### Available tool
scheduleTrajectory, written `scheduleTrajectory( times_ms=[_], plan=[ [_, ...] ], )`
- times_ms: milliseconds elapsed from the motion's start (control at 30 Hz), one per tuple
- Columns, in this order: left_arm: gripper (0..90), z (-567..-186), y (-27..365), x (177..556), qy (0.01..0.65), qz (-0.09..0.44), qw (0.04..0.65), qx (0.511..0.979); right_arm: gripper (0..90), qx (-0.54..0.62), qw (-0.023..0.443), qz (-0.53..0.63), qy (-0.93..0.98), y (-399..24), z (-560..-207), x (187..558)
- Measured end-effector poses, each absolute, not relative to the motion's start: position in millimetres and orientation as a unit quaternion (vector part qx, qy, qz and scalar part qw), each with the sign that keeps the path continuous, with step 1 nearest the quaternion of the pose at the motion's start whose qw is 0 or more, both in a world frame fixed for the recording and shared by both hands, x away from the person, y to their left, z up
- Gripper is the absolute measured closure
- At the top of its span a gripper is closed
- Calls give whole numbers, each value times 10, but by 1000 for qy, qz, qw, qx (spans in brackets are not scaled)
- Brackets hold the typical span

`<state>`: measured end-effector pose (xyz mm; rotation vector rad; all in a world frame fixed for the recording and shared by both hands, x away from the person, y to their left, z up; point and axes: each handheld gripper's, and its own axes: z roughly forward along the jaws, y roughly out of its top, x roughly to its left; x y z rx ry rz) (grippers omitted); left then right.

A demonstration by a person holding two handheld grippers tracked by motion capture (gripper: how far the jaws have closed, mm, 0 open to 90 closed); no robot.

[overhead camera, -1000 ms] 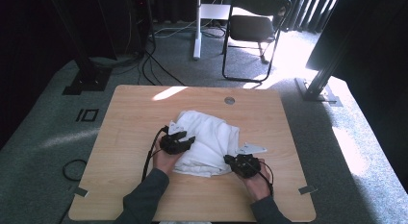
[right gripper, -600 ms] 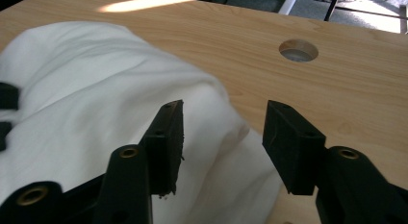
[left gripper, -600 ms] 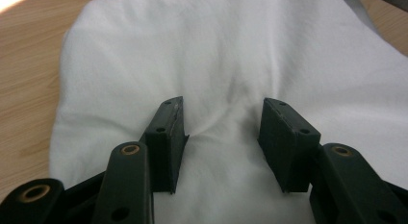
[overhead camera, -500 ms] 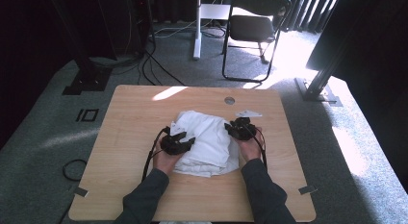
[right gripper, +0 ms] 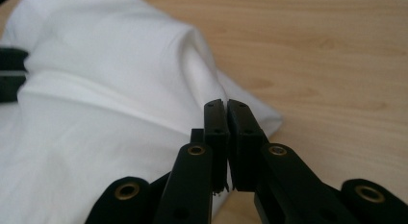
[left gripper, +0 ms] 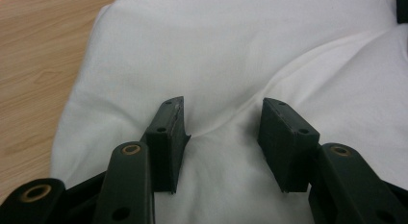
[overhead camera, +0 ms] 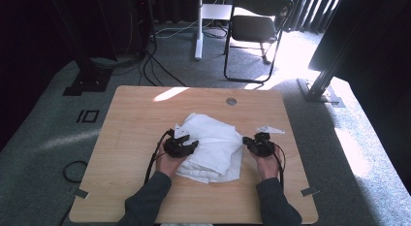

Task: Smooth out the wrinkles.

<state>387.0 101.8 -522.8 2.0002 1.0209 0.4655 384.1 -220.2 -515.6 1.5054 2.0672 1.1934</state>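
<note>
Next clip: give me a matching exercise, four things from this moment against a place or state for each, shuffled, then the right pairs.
Things:
1. left gripper
2. right gripper
3. white cloth
4. folding chair

Places or states:
A. lies bunched in folds on the wooden table
B. jaws stand apart, resting over the cloth
C. stands on the carpet beyond the table's far edge
D. jaws closed together at the cloth's edge; they have just been closing

Pairs: 1-B, 2-D, 3-A, 4-C

White cloth (overhead camera: 213, 146) on wooden table (overhead camera: 131, 119)
</note>
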Motion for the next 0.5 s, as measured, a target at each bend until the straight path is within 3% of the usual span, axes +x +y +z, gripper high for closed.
scheduleTrajectory(
  times_ms=[133,167,233,300,500],
  plan=[
    [529,-5241,1044,3880,410,182,414,792,896,551,203,367,721,-2318,-5187,3744],
    [529,-5244,1047,3877,407,183,416,792,864,555,203,374,715,-2367,-5175,3724],
    [529,-5251,1045,3869,407,185,419,790,702,535,205,412,709,-2392,-5092,3694],
    [529,-5251,1044,3869,409,184,419,790,626,524,215,429,703,-2341,-4991,3722],
    [529,-5251,1044,3869,409,184,418,790,577,473,213,448,728,-2095,-4871,3973]
  ],
)
